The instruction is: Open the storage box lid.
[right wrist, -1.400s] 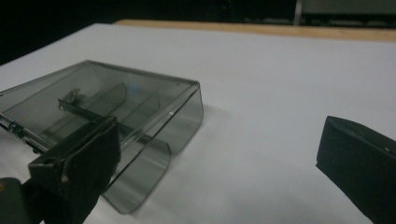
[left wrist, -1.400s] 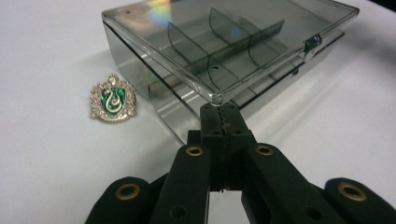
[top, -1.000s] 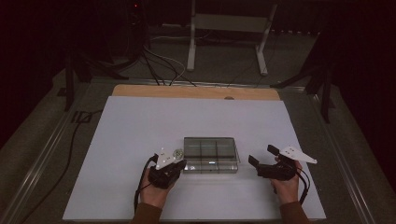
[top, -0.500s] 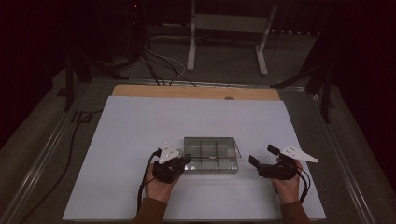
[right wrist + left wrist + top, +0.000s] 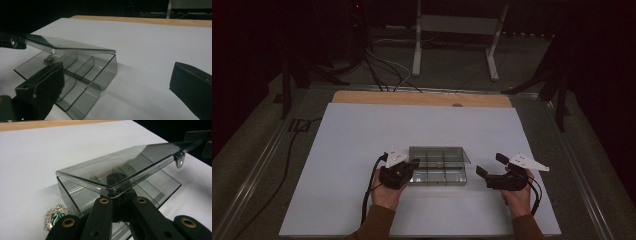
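High view, near edge: two forearms are coming in from the bottom, with the clear box [image 5: 438, 165] sitting between the hands on the white table [image 5: 362, 130].
Left gripper [image 5: 411, 169]: its jaws are pressed together on the lid's corner, pinching the lid [image 5: 120, 170] at the box's left end and holding it tilted up off the tray.
Right gripper [image 5: 491, 165]: its jaws are standing spread with nothing between them, hovering just beside the box's right end, apart from it.
Box position: it is lying near the front middle of the table, its long axis running left to right from one hand toward the other.
Key relation: the lid is hinging along the far side, so the near edge is rising toward the person; the left hand is the nearer one and is already on it.
Tray [image 5: 82, 75]: its curved dividers are showing under the raised lid, and the latch [image 5: 179, 161] is hanging free at the lid's far corner.
Beside the box: a jewelled green brooch [image 5: 55, 216] is lying on the table just left of the tray.
Room to move: open white surface is stretching behind the box to the wooden strip [image 5: 422, 98].
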